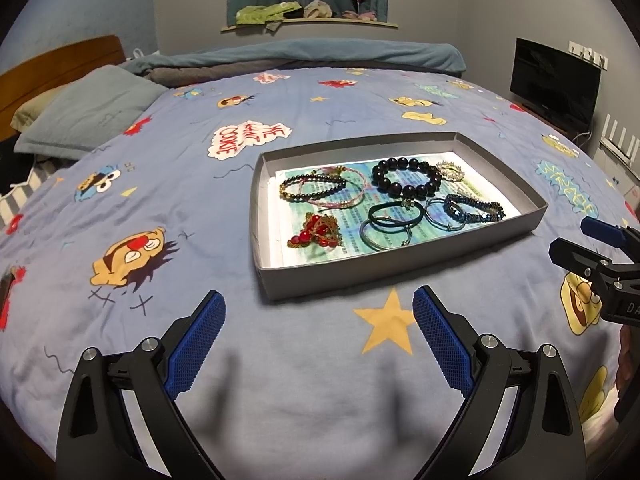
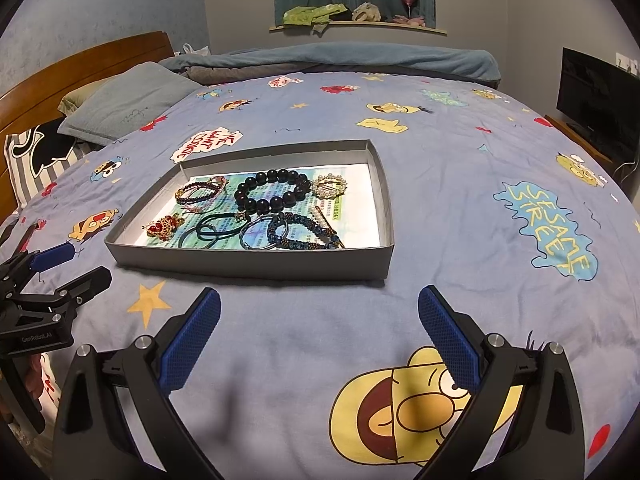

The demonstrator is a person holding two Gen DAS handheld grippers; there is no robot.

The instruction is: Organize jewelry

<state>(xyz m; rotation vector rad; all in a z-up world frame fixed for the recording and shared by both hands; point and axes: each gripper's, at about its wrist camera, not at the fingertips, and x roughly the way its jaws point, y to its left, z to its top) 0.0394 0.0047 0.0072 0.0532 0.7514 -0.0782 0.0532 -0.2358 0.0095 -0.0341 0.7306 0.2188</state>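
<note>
A shallow grey box (image 1: 340,280) (image 2: 248,266) lies on the bed and holds jewelry on a printed sheet. Inside are a black bead bracelet (image 1: 406,178) (image 2: 272,194), a red and gold brooch (image 1: 316,232) (image 2: 166,225), a pearl ring brooch (image 1: 451,171) (image 2: 330,187), thin beaded bracelets (image 1: 316,188) (image 2: 200,193), dark hair ties (image 1: 394,216) (image 2: 216,226) and a blue beaded bracelet (image 1: 476,208) (image 2: 304,232). My left gripper (image 1: 318,318) is open, short of the box's near wall. My right gripper (image 2: 320,316) is open too, in front of the box.
The bed carries a blue cartoon-print cover (image 1: 168,168) (image 2: 480,168). Pillows (image 1: 92,112) (image 2: 124,104) and a wooden headboard (image 2: 80,64) lie at the left. A folded blanket (image 1: 312,54) lines the far edge. A black TV (image 1: 554,80) (image 2: 600,96) stands at the right.
</note>
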